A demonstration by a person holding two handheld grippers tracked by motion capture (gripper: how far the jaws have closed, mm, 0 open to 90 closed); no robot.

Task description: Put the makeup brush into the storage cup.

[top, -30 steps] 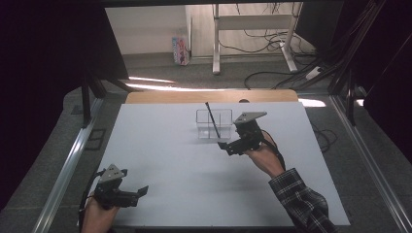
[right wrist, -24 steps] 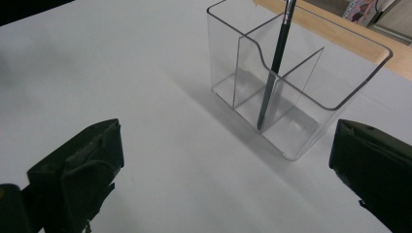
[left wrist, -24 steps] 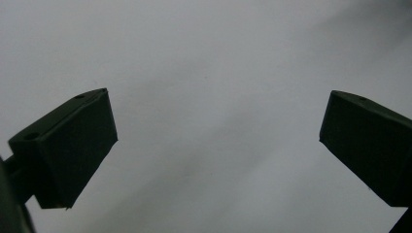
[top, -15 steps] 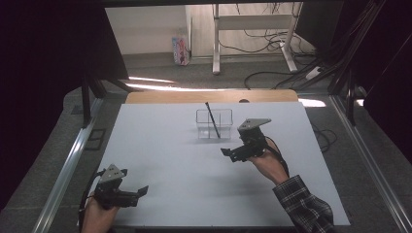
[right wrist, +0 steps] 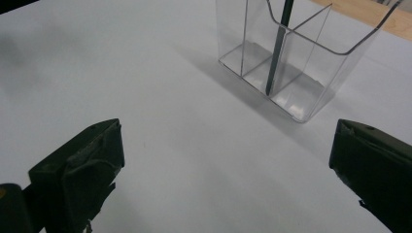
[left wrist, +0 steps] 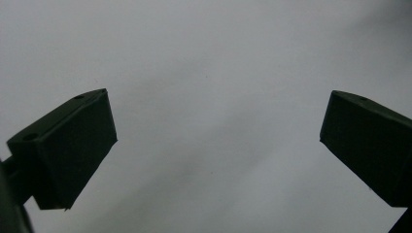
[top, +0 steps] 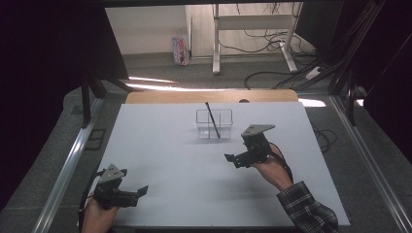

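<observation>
While the dark pen (top: 213, 120) leans tilted inside the clear divided holder (top: 214, 124), its lower end resting on the holder's floor close to the middle divider, the right gripper (top: 233, 158) sits just short of that holder with its jaws spread wide and nothing between them. Seen along those jaws in the right gripper view, the holder (right wrist: 311, 73) stands ahead of the fingertips and a little toward the right-hand finger (right wrist: 374, 170), apart from both, with bare white table (right wrist: 145, 111) between. The left gripper (top: 138, 191) rests low at the near edge of the table (top: 160, 145), well apart from the holder; its jaws are likewise released, and only plain white surface lies beyond its fingers (left wrist: 73, 145). My reading is that the pen has been placed and the placing step is finished, with the right hand clear of it. Any next move would call for keeping the spread fingers off the holder's rim and the leaning pen, since a nudge could tip either
</observation>
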